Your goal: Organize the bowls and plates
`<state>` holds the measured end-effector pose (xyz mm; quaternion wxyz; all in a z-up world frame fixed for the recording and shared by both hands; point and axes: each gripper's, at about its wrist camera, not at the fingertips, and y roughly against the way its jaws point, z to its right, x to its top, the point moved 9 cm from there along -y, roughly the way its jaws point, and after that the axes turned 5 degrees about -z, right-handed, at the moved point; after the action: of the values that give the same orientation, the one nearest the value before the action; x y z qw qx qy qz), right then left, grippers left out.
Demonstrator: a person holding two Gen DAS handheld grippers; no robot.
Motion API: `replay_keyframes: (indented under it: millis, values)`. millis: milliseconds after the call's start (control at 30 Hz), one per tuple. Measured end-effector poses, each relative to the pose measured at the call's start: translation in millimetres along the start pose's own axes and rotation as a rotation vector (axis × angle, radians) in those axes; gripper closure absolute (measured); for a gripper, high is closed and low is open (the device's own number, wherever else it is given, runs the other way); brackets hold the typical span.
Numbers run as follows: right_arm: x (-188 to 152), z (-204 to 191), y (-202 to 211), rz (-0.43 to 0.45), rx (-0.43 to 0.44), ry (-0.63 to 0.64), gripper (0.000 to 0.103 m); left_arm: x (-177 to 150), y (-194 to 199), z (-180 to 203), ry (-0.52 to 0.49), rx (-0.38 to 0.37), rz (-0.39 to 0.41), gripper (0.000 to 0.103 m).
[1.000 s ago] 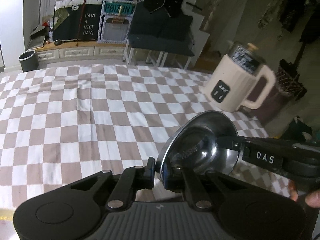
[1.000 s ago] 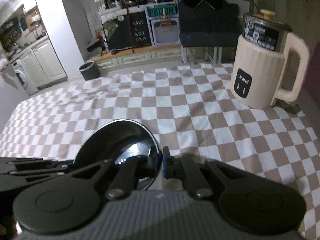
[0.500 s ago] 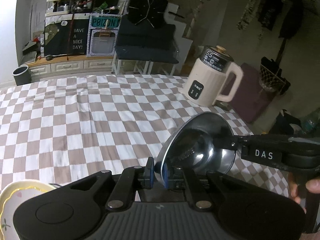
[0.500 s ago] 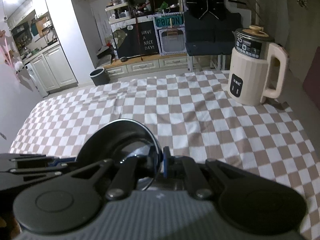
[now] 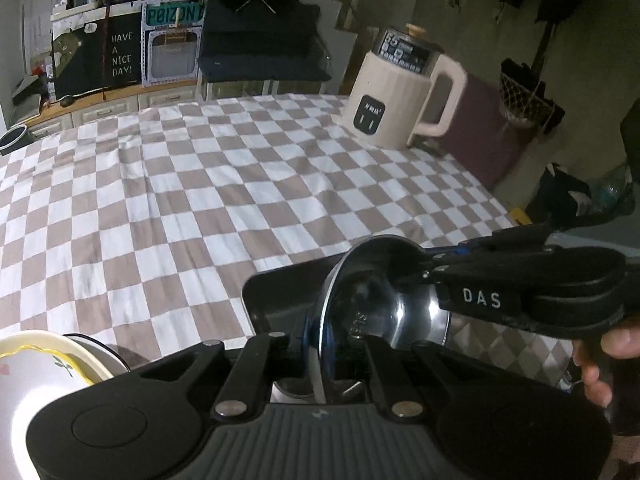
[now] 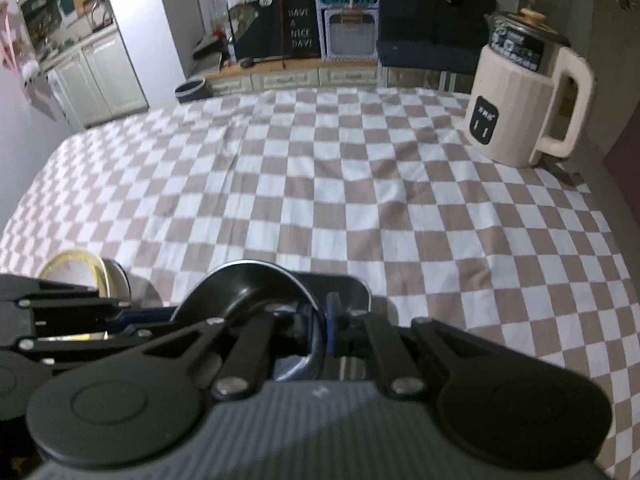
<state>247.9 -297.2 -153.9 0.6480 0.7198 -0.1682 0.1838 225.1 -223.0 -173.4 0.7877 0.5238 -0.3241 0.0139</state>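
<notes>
both hand-held grippers point(image 5: 318, 354) pinch steel bowl point(image 5: 380, 292), probably above tray point(image 5: 280, 300).

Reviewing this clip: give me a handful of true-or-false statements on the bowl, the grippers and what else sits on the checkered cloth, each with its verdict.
1. Both grippers are shut on the rim of one steel bowl. True: the left gripper and the right gripper clamp opposite sides.
2. The steel bowl rests flat on the checkered cloth. False: it is held tilted, above a dark tray.
3. A cream kettle stands at the far right of the cloth. True.
4. The kettle lies on its side. False: it stands upright.
5. A yellow-rimmed floral dish lies to the left of the tray. True.
</notes>
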Motion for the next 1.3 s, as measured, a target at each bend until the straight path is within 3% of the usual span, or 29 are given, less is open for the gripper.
replay_keyframes:
  millis: [667, 867, 1300]
  values:
    - [-3.7, 12.4, -30.0, -0.059, -0.058, -0.070, 0.097, 3.1, -28.7, -10.9, -0.019, 0.014, -0.036, 0.094]
    - [-7.2, 5.1, -42.4, -0.086, -0.071, -0.030, 0.097, -3.2, -37.4, -17.4, -0.025, 0.029, -0.082, 0.094]
    - [-0.7, 4.6, -61.7, -0.097, -0.127, 0.005, 0.096, -4.8, -39.8, -21.2, -0.014, 0.021, -0.097, 0.094]
